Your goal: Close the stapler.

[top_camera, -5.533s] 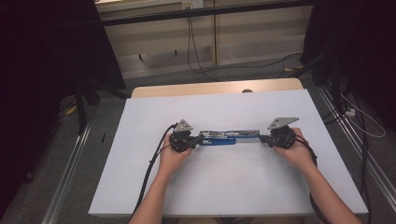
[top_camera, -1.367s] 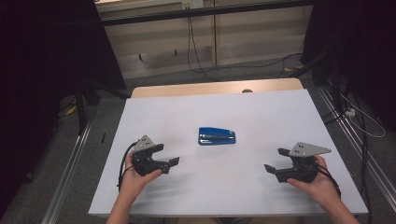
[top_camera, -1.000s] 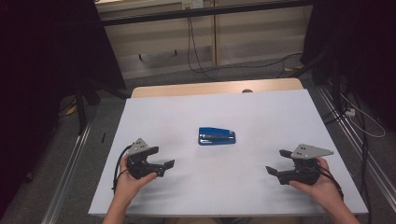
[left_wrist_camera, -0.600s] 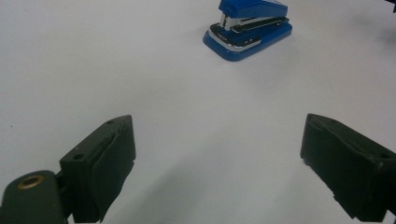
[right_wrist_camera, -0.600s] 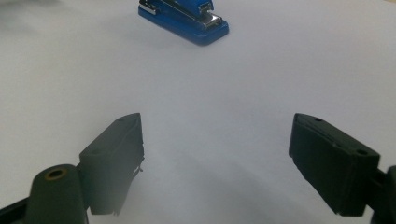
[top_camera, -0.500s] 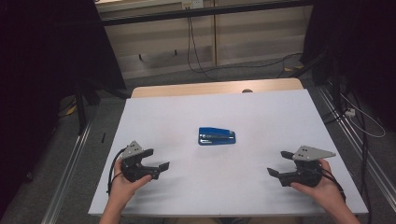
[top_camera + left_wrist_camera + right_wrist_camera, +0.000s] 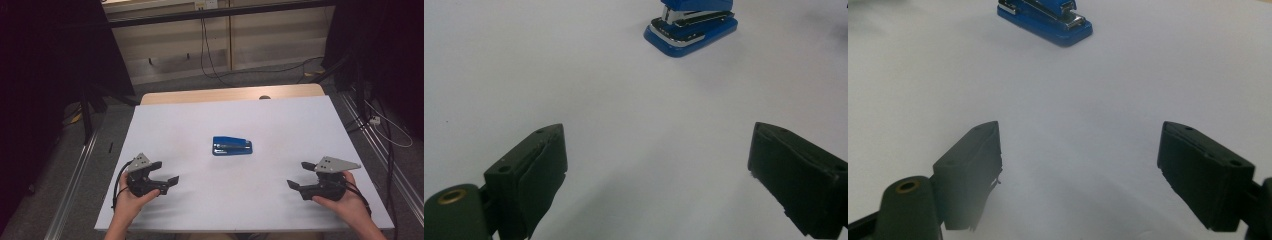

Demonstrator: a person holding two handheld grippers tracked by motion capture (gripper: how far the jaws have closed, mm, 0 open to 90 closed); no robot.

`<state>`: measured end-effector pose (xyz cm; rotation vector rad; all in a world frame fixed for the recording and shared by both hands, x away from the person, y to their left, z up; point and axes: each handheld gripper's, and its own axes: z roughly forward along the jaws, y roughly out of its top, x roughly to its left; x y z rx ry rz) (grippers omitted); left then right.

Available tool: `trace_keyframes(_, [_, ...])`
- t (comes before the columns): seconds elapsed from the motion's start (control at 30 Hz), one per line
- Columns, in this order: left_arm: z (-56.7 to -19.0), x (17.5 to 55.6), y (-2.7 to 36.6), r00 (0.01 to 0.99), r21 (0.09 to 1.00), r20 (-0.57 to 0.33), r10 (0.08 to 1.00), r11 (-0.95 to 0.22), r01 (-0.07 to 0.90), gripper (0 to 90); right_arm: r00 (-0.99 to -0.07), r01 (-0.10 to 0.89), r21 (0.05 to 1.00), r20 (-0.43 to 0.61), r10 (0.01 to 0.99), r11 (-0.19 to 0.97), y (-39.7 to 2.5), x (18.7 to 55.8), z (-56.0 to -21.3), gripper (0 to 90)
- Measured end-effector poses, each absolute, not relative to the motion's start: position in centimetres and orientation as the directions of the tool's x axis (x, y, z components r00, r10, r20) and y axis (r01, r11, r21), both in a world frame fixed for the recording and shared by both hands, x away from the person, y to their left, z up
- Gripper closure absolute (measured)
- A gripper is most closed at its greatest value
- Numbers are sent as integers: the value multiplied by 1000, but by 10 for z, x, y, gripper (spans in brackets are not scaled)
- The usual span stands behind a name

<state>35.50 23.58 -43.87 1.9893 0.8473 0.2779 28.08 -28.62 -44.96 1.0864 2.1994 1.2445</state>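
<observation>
A blue stapler (image 7: 232,146) is lying flat near the middle of the white surface (image 7: 280,125), with nothing touching it. The left tongs (image 7: 165,178) are sitting low at the near left part of the surface, held in the person's left hand (image 7: 131,197), and their jaws are standing wide apart with nothing between them. The right tongs (image 7: 300,177) are sitting at the near right part, held in the right hand (image 7: 345,202), and their jaws are likewise spread wide and holding nothing. Both tongs are pointing inward toward the middle, well apart from the stapler and from each other. In the left gripper view the stapler (image 7: 691,25) is showing at the top, beyond the open black jaws, with its silver metal part facing the camera. In the right gripper view the stapler (image 7: 1045,19) is lying at the upper left, again far ahead of the spread jaws. A black cable (image 7: 118,182) is trailing from the left tongs around the wrist.
</observation>
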Motion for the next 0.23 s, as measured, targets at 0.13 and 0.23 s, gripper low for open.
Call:
trace_keyframes(0.13, [-439,355,235,739,826,-127,662,-342,448,90,-624,432,849,38,781,304,-286,281,-450,180])
trace_keyframes(0.23, [-438,355,236,737,828,-134,662,-334,451,90,-626,430,850,38,779,305,-286,281,-450,180])
